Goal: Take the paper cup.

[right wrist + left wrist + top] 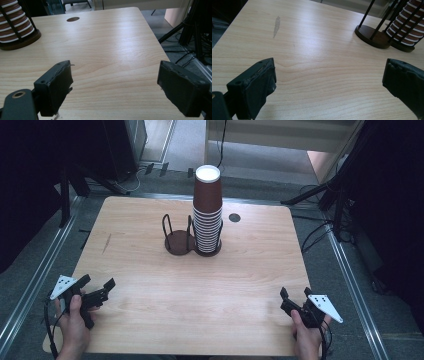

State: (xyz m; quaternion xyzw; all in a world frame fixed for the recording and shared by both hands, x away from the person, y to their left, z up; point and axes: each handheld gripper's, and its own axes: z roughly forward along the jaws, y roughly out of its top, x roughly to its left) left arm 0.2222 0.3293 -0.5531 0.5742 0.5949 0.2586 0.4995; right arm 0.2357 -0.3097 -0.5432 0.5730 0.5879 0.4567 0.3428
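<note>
Wooden table (200, 285) seen from above. Far of centre: two-ring cup holder (192, 240) of dark discs and black wire posts. Left ring (179, 241) bare; right ring bearing a tall cup stack (207, 210), brown with white rims, white top facing the camera. Round hole (234, 217) in the table just right of the stack.

Left tool (96, 287) at the near left corner, held in a hand (75, 327), jaws spread wide, nothing between them, well apart from the holder. Right tool (294, 296) at the near right edge, held in a hand (305, 336), jaws likewise spread wide and bare.

Left gripper view: stack cut off at the upper right, lower rims alone visible behind posts; grey smear (276, 26) on the wood at far left. Right gripper view: stack cut off at the upper left, top out of frame. Both hands cropped by the near frame edge in the high view. Cup count not readable.
</note>
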